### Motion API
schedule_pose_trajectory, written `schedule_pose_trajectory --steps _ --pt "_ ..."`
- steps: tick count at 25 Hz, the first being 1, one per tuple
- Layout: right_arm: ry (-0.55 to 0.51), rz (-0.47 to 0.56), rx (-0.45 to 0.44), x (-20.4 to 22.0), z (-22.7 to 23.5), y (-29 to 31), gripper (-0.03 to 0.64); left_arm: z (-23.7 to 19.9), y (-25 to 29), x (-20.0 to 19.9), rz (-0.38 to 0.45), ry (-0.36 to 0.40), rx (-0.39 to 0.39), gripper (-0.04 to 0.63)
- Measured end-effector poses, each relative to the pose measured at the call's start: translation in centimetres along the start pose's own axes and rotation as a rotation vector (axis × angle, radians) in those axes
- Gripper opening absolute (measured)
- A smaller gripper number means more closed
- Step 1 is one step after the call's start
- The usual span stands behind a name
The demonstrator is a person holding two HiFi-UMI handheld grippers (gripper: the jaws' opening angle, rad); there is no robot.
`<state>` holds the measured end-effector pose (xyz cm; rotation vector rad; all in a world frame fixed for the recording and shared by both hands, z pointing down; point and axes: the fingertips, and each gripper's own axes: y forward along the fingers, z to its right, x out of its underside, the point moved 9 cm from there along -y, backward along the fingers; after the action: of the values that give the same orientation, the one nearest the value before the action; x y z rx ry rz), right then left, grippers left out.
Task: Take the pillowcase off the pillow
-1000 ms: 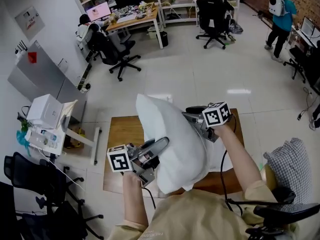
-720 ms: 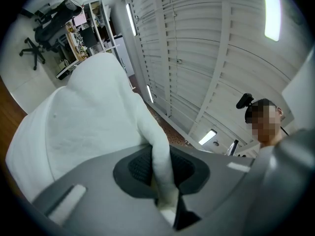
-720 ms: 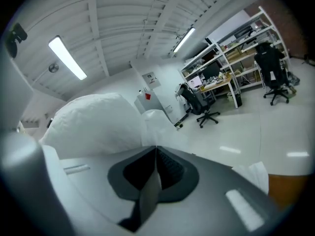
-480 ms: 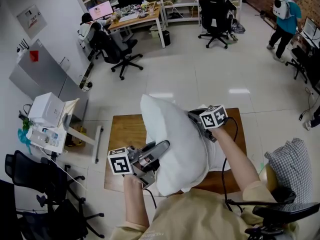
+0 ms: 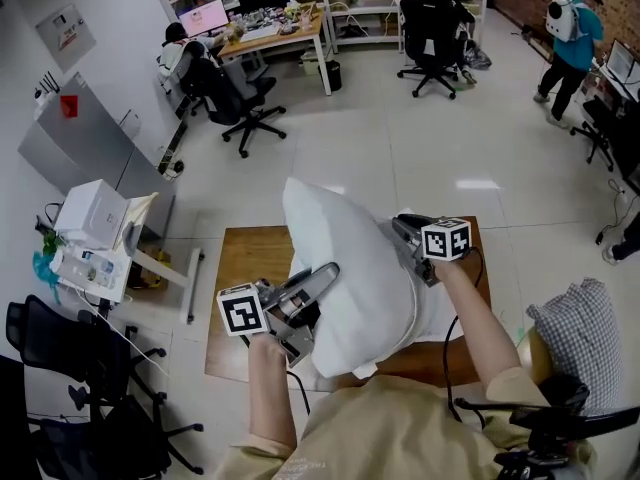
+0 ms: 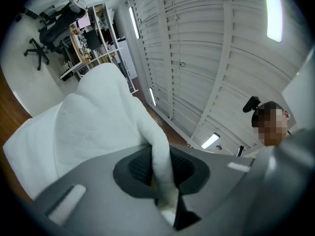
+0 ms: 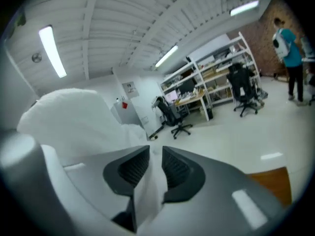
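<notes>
We are seeing the white pillow point(image 5: 340, 268) standing on end over the wooden table point(image 5: 250, 258), dead centre. The left gripper point(image 5: 322, 278) at its 8 o'clock is biting down tight on a thick fold of the pillow. At 3 o'clock the right gripper point(image 5: 402, 228) is pinching a thin fold of pillowcase point(image 7: 147, 186), its jaws just having been opening slightly. A checked cushion point(image 5: 585, 333) is lying out at 4 o'clock.

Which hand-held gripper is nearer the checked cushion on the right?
Right. The right hand-held gripper, jaws just opening slightly around the pillowcase, is on the side of the pillow facing the checked cushion; the left hand-held gripper clamps the opposite side.
</notes>
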<state>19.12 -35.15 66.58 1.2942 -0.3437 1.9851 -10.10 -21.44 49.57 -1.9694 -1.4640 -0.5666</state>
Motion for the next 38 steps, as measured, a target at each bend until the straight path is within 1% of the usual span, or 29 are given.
schedule_pose_trajectory --steps 1,3,4,6,8,11,14,20,23,27,29,31,33,35,37,38 --pt "-0.026 0.062 0.016 -1.4 -1.0 -1.3 0.092 -0.2 -0.2 -0.6 0.006 0.003 -0.004 0.048" --pt "-0.067 0.148 -0.01 -3.7 -3.3 -3.8 0.141 -0.2 -0.3 -2.5 0.001 0.078 0.005 0.048" --pt "-0.077 0.165 -0.029 -4.6 -4.7 -5.0 0.157 -0.2 -0.4 -3.5 -0.001 0.11 0.011 0.048" --pt "-0.112 0.175 -0.077 -5.8 -7.9 -7.1 0.169 -0.5 -1.0 -5.0 0.005 0.117 0.015 0.048" --pt "-0.14 0.162 -0.113 -5.4 -10.2 -9.0 0.17 -1.0 -1.4 -5.9 0.013 0.102 0.016 0.048" --pt "-0.143 0.087 -0.107 -3.3 -12.5 -10.9 0.17 -1.0 -1.0 -7.4 0.008 0.094 0.028 0.048" --pt "-0.172 0.023 -0.136 -2.0 -15.3 -11.7 0.17 -0.6 0.2 -9.3 -0.01 0.093 0.045 0.048" --pt "-0.14 0.041 -0.154 -0.5 -19.4 -12.8 0.17 -0.4 1.4 -11.6 -0.007 0.064 0.04 0.048" --pt "-0.149 0.021 -0.165 0.0 -20.6 -12.5 0.17 -0.3 2.0 -12.2 -0.006 0.051 0.053 0.048" --pt "-0.158 -0.015 -0.137 0.3 -21.3 -11.7 0.17 0.2 2.5 -12.7 -0.013 0.044 0.072 0.048" --pt "-0.171 -0.031 -0.122 0.3 -21.5 -11.1 0.153 0.4 2.7 -12.9 -0.017 0.045 0.074 0.048" --pt "-0.217 -0.054 -0.103 -0.2 -22.0 -10.5 0.139 0.6 2.8 -13.4 -0.016 0.043 0.071 0.048" --pt "-0.245 -0.078 -0.104 -0.5 -22.5 -9.9 0.078 0.5 2.5 -13.9 -0.012 0.039 0.067 0.048" --pt "-0.215 -0.083 -0.13 0.1 -22.3 -10.1 0.015 0.2 2.2 -13.5 -0.006 0.037 0.061 0.048" --pt "-0.186 -0.094 -0.14 1.2 -21.2 -10.8 0.006 -0.4 2.1 -12.9 0.003 0.034 0.051 0.048" --pt "-0.187 -0.122 -0.123 2.3 -20.1 -10.9 0.008 -0.7 1.9 -12.8 0.012 0.029 0.044 0.048"
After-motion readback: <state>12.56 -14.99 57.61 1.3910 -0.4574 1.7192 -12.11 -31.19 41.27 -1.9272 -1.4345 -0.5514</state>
